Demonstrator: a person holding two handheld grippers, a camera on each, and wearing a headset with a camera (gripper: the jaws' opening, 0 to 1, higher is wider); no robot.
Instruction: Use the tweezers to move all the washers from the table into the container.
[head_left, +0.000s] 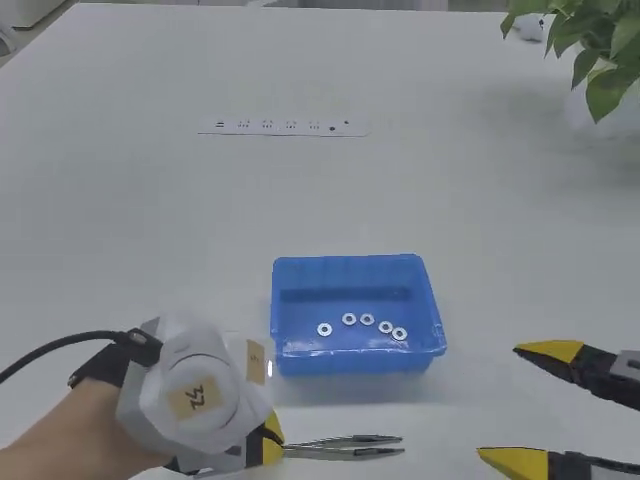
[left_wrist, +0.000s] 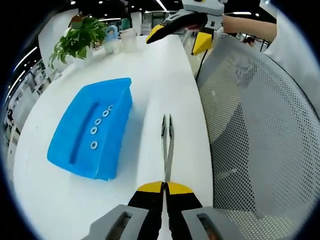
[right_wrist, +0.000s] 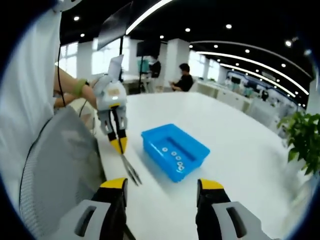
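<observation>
As the tweezers (head_left: 345, 446) sit clamped, washers (head_left: 367, 320) lie in the container (head_left: 350, 266).

The container (head_left: 350, 268) looks like smooth blue plastic, slightly glossy. Inside it the washers (head_left: 366, 320) are shiny bare metal, same for the tweezers (head_left: 345, 446) at its 6 o'clock. Pretty sure the table (head_left: 300, 200) is plain matt white, smooth. The grey mesh chair (left_wrist: 250, 125) at 3 o'clock in the left gripper view looks woven
</observation>
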